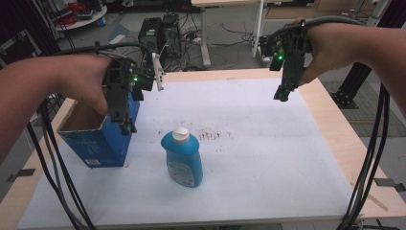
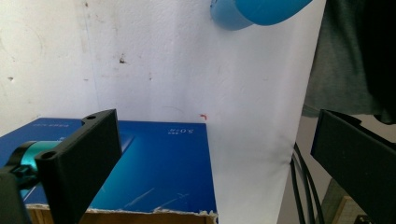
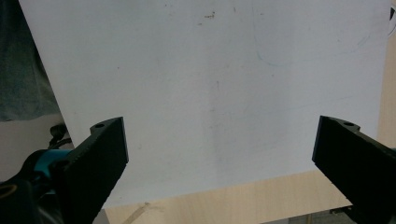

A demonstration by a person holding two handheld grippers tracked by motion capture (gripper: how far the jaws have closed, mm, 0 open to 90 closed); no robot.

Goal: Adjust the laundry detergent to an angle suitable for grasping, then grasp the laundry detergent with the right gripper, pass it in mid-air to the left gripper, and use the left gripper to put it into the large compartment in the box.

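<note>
A blue bottle (image 1: 182, 160) with a white cap was seen standing upright on the white-covered counter (image 1: 268, 158), just beside an open blue carton (image 1: 98, 136). The left tongs (image 1: 125, 125) were held above the carton's rim nearest the bottle, jaws spread wide and nothing gripped; in the left gripper view the carton's blue wall (image 2: 159, 172) lay between the jaws. The right tongs (image 1: 281, 96) were held well apart from the bottle, over the counter's far edge, likewise wide open and empty. The carton's brown interior was visible, but any contents could not be made out.
</note>
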